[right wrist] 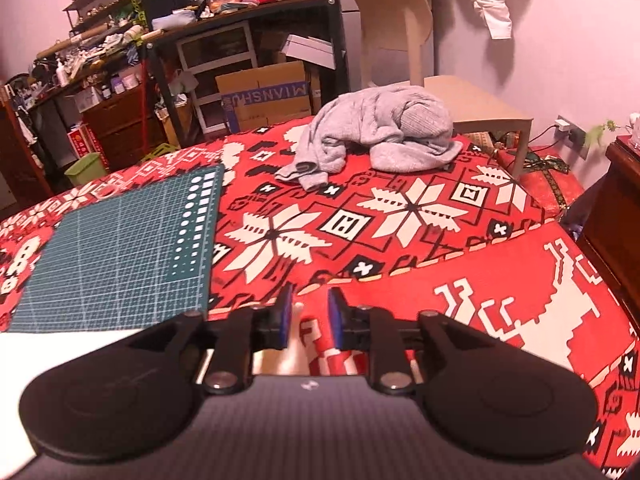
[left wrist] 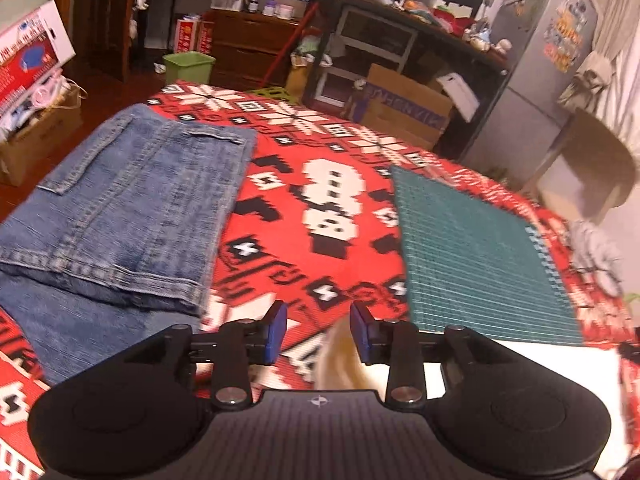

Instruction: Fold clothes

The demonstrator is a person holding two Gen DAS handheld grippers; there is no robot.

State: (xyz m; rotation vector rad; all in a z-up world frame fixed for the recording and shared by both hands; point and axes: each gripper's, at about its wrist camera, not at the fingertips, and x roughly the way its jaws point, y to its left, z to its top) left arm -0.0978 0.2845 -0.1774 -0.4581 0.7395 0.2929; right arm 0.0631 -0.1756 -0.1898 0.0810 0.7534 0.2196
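Now both grippers hang above the red patterned blanket (right wrist: 420,208) with nothing in them. The left gripper (left wrist: 318,332) has its blue-padded fingers (left wrist: 277,330) apart, and only blanket and a pale blurred patch show in the gap. The right gripper (right wrist: 310,320) also holds its fingers (right wrist: 285,318) apart, more narrowly, with no cloth between them.

A folded pair of jeans (left wrist: 128,208) lies flat at the left of the bed, well apart from the green cutting mat (left wrist: 476,252) in the middle. A white sheet or board (right wrist: 60,368) lies at the mat's near edge. The grey sweater (right wrist: 380,136) sits in a crumpled heap at the far right side of the blanket, near a beige chair (right wrist: 400,40) that stands beyond the bed.

The jeans look done, so the step in hand is probably to fetch the sweater and spread it. To do that well, the person should reach with the right gripper first, since it faces the heap, and open the fingers wider before closing on the thick knit. A grip on a seam, such as a shoulder or the hem, would let the garment hang open; a pinch in the middle of the heap would only drag a lump. The loose sleeve end trailing toward the camera may be a poor handle, because pulling it could twist the body. Laying the sweater flat on the open blanket between mat and heap would leave room for clean folds.
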